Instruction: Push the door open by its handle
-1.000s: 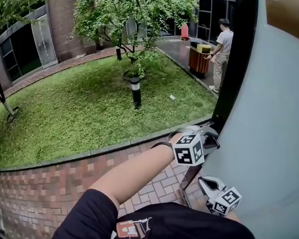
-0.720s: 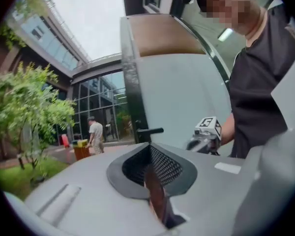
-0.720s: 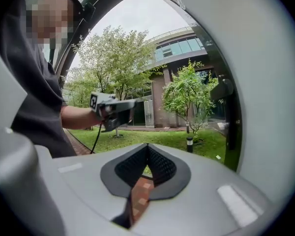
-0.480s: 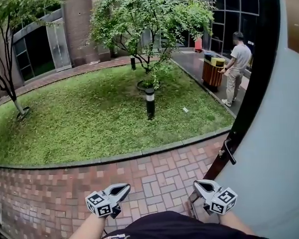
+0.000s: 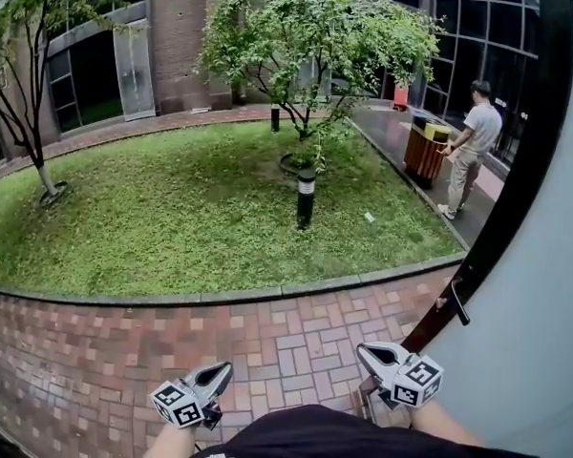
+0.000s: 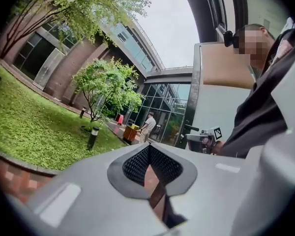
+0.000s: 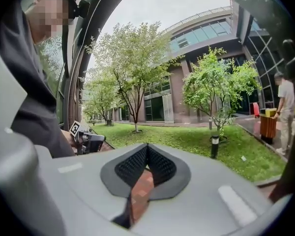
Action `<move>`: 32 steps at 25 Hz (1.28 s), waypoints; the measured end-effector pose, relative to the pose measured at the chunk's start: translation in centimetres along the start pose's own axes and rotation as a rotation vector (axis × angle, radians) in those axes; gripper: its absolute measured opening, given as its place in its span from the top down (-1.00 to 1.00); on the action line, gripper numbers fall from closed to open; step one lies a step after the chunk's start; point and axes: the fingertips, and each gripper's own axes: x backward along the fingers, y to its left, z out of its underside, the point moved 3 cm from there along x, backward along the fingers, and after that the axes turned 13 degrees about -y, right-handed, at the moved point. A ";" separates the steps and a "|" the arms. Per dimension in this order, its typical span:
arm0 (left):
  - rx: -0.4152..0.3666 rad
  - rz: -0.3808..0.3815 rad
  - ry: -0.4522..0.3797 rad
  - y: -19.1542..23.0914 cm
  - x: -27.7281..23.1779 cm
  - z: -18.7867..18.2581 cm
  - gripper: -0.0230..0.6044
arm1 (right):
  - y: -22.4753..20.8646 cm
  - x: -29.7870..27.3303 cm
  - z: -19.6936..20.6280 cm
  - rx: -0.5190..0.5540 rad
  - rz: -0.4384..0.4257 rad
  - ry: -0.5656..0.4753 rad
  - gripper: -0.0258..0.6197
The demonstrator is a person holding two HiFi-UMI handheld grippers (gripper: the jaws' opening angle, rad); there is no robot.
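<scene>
Brick paving [image 5: 267,337], grey door [image 5: 540,351], handle [image 5: 456,301] untouched, left tongs [image 5: 226,366] and right tongs [image 5: 361,349] closed, empty

The grass [image 5: 172,218] was green. The brick path [image 5: 172,342] beside the grass was red. The door [image 5: 544,332] was grey.

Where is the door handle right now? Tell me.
In the head view, the door handle sits lower right on the door's dark edge, above and right of the right tongs, clear of them.
</scene>
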 end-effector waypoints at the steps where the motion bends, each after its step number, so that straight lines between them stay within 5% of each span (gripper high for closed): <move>1: 0.004 0.004 0.002 0.2 0.5 0.1 0.94 | 0.5 -0.1 0.4 -0.003 0.004 0.008 0.92; 6: 0.050 0.018 -0.007 -0.2 2.8 1.4 0.94 | 3.5 0.9 1.6 -0.020 0.015 0.046 0.92; 12: 0.016 0.017 -0.033 -5.6 3.3 0.3 0.94 | 5.3 3.4 -0.3 -0.016 -0.053 0.027 0.92; 20: -0.060 -0.234 -0.099 -15.3 10.0 1.9 0.94 | 4.2 5.4 3.3 -0.044 -0.225 0.021 0.92; 28: -0.096 -0.467 -0.062 -23.9 16.7 2.0 0.94 | 6.0 6.2 5.2 -0.154 -0.332 0.053 0.92; 32: -0.123 -0.475 -0.066 -27.3 17.2 1.9 0.94 | 7.4 7.7 5.2 -0.160 -0.358 0.013 0.92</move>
